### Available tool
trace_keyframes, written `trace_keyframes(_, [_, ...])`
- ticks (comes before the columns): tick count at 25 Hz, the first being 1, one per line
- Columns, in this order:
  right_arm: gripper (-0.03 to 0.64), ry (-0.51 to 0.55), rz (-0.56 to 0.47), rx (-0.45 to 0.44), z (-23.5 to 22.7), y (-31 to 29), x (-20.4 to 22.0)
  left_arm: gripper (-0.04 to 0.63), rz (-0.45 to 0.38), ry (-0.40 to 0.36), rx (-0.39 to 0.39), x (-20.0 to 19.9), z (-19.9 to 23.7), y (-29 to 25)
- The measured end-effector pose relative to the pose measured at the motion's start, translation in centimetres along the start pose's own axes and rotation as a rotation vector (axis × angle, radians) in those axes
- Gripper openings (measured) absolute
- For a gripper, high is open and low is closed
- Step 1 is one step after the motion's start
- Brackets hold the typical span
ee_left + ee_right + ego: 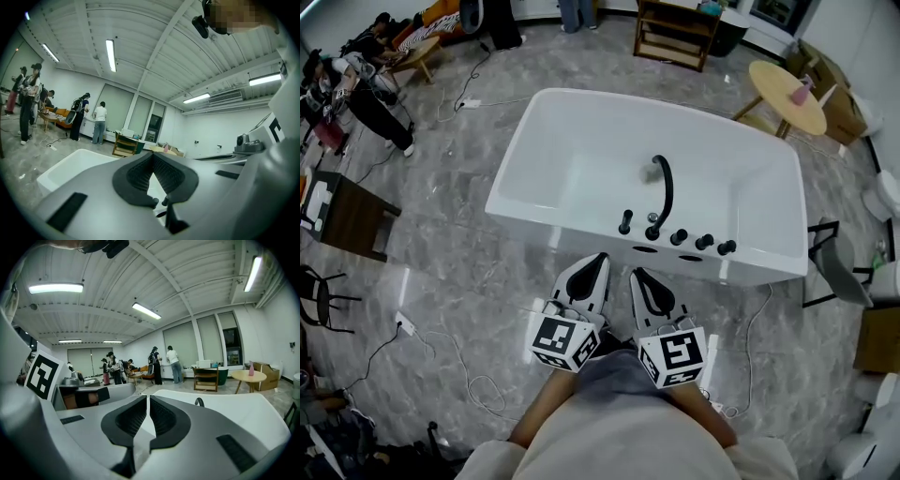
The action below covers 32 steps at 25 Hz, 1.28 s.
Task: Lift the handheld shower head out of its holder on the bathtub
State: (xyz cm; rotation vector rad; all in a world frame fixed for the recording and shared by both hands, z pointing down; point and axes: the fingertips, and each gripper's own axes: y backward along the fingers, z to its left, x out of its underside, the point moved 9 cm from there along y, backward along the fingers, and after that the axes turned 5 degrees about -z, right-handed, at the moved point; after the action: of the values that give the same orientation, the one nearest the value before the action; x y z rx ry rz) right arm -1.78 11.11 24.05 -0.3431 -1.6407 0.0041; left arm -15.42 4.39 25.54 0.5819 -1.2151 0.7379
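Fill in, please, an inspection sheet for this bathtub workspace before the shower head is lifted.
surface: white bathtub, grey stone floor.
job's things: black handheld shower head upright in its holder on the near rim, untouched.
clutter: nothing seen on the rim.
grippers: left gripper and right gripper both shut, empty, short of the tub.
cables: white cable right of the tub, socket strip on the left.
surroundings: round table, wooden shelf, people far left.
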Motion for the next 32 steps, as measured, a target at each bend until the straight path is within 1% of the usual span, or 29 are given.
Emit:
trace_keyframes(2, [0.021,-0.002,0.011,0.017,0.2,-0.7,0.1,0.003,0.008,0.006,0.007,0.1,0.9,-0.3])
trace_keyframes(6, [0.021,-0.017,0.036,0.035,-0.3,-2.2,0.5,0.003,0.053,0.001,0.02,1.3,1.8,-1.2])
trace_keyframes(11, [0.021,-0.055,0.064,0.035,-1.5,-5.1,2.2,0.003,0.031,-0.002,-0.037,3.5,3.3,-2.7])
trace_keyframes(13, [0.021,-0.039,0.105,0.054,-2.6,-6.1,3.2,0.003,0.051,0.016,-0.04,4.8,3.8,-3.7])
trace_keyframes(16, [0.021,0.021,0.17,0.092,-4.1,-7.6,4.5,0.003,0.068,0.016,-0.053,6.7,4.7,-5.2])
trace_keyframes(21, [0.021,0.017,0.191,0.083,-6.0,-9.9,6.2,0.003,0.09,0.024,-0.085,10.0,6.5,-7.6])
trace_keyframes(23, [0.021,0.043,0.23,0.075,-6.5,-10.8,7.1,0.003,0.114,0.02,-0.095,11.4,6.9,-8.6])
trace_keyframes(25, [0.021,0.065,0.273,0.063,-6.9,-11.6,8.0,0.003,0.157,0.023,-0.108,12.9,7.2,-9.5])
trace_keyframes(28, [0.021,0.04,0.285,0.046,-7.7,-12.6,9.5,0.005,0.223,0.052,-0.095,15.2,7.1,-10.8])
trace_keyframes(32, [0.021,0.024,0.305,0.039,-9.2,-14.0,11.7,0.005,0.27,0.067,-0.095,18.8,8.1,-12.2])
